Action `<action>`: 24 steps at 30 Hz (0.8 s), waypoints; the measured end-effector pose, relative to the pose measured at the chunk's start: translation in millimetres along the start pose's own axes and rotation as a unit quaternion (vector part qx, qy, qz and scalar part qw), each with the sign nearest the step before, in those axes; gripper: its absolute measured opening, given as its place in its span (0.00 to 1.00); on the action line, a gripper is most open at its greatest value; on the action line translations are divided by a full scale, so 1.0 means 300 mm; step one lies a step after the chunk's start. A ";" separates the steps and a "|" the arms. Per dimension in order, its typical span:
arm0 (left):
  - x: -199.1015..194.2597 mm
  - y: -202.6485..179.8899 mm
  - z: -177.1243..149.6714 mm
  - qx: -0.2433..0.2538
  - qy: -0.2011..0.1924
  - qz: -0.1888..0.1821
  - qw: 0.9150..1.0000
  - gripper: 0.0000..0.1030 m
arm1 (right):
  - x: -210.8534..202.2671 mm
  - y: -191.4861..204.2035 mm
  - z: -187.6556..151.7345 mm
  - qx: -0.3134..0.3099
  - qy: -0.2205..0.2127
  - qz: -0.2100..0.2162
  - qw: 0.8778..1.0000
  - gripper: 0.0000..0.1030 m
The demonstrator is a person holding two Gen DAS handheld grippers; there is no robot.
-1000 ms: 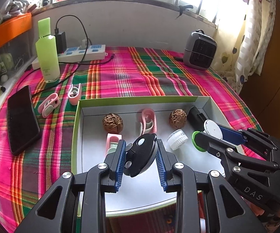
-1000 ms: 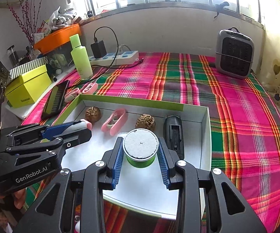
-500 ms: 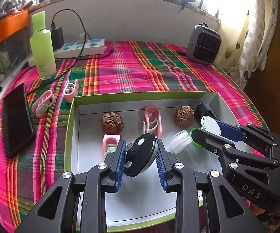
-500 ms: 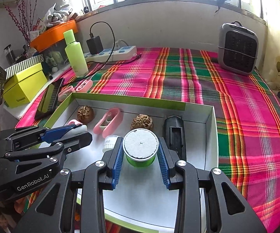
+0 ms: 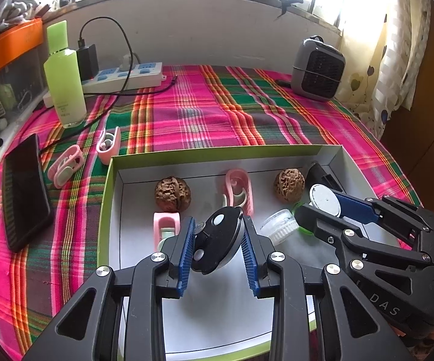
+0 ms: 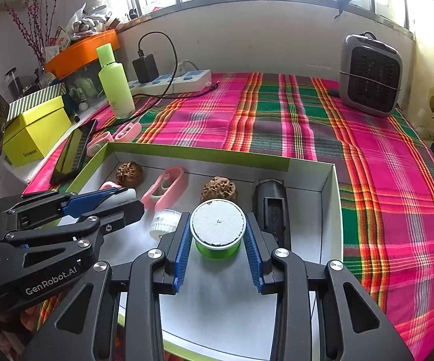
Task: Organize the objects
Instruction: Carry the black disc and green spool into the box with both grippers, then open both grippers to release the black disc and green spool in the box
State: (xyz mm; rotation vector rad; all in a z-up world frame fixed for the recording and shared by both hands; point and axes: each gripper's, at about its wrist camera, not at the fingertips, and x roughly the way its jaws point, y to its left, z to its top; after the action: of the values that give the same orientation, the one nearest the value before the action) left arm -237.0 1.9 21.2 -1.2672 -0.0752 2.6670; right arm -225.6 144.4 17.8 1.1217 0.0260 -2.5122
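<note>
My left gripper (image 5: 218, 240) is shut on a black disc with white spots (image 5: 217, 239) and holds it over the white box with a green rim (image 5: 211, 158). My right gripper (image 6: 218, 237) is shut on a green round container with a white top (image 6: 218, 228), also over the box; it also shows in the left wrist view (image 5: 325, 201). In the box lie two walnuts (image 5: 172, 194) (image 5: 288, 182), a pink clip (image 5: 237, 188), a second pink clip (image 5: 165, 225), a small clear jar (image 5: 278, 225) and a black holder (image 6: 271, 207).
Two pink clips (image 5: 108, 144) (image 5: 66, 165) and a black phone (image 5: 24, 192) lie on the plaid cloth left of the box. A green bottle (image 5: 65, 75), a power strip (image 5: 123, 78) and a grey heater (image 5: 317, 69) stand at the back. A yellow box (image 6: 36, 129) sits far left.
Both grippers, still holding their objects, have moved a little forward over the box, so the items in it look closer. Nothing was let go.
</note>
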 end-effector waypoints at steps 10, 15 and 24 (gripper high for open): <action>0.004 -0.004 0.002 0.006 0.000 0.002 1.000 0.28 | 0.006 -0.002 -0.001 0.003 0.006 0.002 1.000 0.34; 0.004 -0.006 0.001 0.005 0.001 0.003 1.000 0.28 | 0.006 -0.001 -0.002 0.002 0.006 0.000 1.000 0.34; 0.004 -0.010 -0.005 0.012 -0.002 0.015 1.000 0.32 | -0.001 0.008 -0.004 -0.003 0.001 0.000 1.000 0.35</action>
State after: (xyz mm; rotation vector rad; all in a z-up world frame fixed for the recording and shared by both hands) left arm -236.1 5.0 19.7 -1.2655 -0.0260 2.6882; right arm -223.6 142.5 17.5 1.1228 0.0343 -2.5084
